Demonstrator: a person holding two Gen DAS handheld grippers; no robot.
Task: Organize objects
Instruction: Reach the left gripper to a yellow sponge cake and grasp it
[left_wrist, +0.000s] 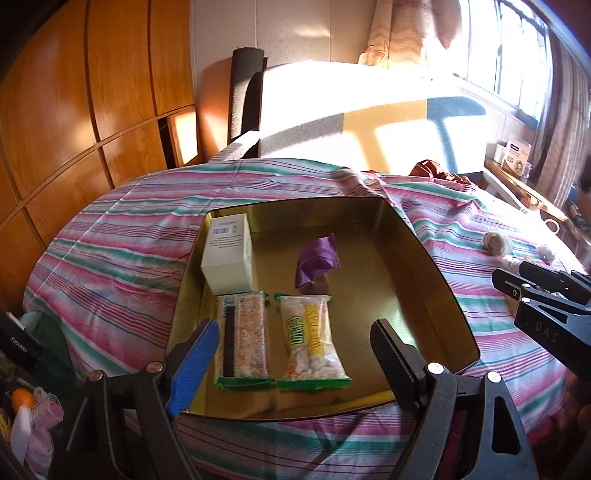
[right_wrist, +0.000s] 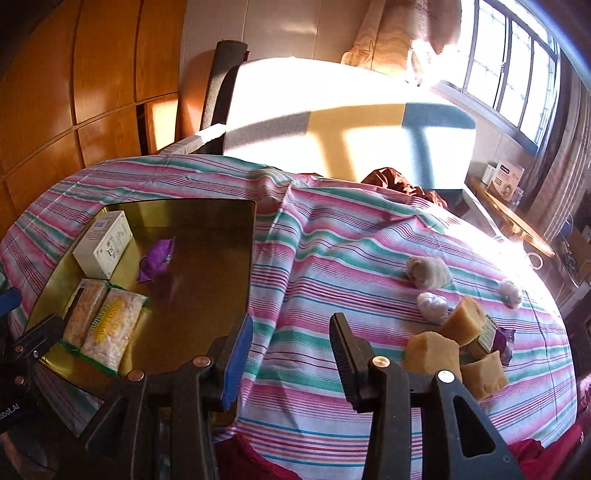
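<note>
Striped bedding in pink, green and white is covering the bed (right_wrist: 351, 258), and sunlight is washing the far wall and window. Nearest, the left tongs (left_wrist: 295, 350) are hanging wide apart and empty over the gold tin (left_wrist: 436, 266); the right tongs (right_wrist: 291, 354) are also gaping with nothing between them, over bare bedding beside the tin.

Inside the tin, 2 snack bars (left_wrist: 280, 339) are lying side by side, long axes running near to far. Behind them a white box (left_wrist: 229, 254) is lying along the same line, and a purple packet (left_wrist: 317, 262) is sitting crumpled and skewed.

Farther right, 3 tan sponge blocks (right_wrist: 454, 343) are lying heaped on the bedding, with 3 wrapped balls (right_wrist: 428, 273) beyond. Judging the next pick to be a block, the right tongs should be closing across its flat faces, then setting it square to the bars in the tin's open right half.
</note>
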